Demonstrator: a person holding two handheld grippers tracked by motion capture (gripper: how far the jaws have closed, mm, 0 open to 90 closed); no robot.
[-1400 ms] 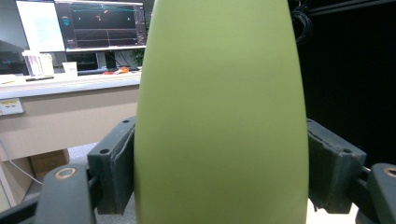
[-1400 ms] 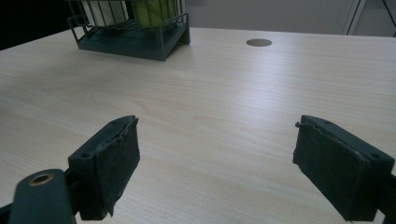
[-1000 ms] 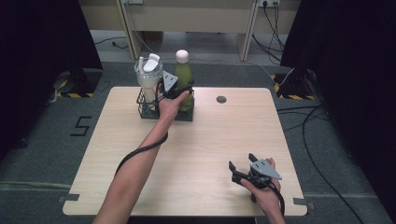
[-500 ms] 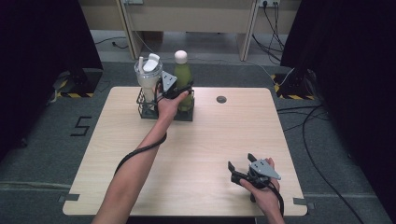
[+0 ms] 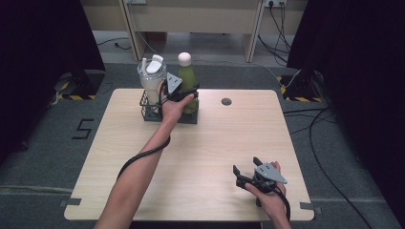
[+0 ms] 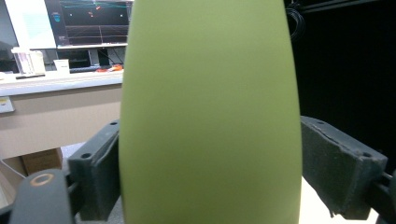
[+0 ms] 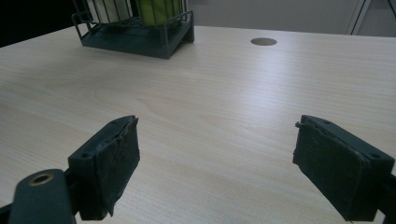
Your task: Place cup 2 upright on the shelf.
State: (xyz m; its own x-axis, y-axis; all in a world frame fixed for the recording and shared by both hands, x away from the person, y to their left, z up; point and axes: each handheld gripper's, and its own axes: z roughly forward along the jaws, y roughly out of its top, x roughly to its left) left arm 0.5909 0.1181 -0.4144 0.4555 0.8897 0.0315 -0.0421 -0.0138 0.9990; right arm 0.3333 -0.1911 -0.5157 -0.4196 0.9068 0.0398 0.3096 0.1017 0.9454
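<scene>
With the green bottle [image 5: 186, 83] standing in the rack [image 5: 168, 114] beside the cup [image 5: 152, 82], placing looks done. The left gripper [image 5: 184, 98] has just been opening, its pads apparently slack around the bottle; withdrawal remains. The right gripper [image 5: 246, 175] rests open.

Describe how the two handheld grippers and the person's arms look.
Both grippers, left and right, are black, each with a grey three-cornered plate on top and a black cable trailing along the forearm. Each has two blocky black jaws faced with rough dark pads, frayed at the edges, and a brass-coloured ring at the lower left of its own view. The forearms are bare: no sleeves or gloves in sight.
</scene>
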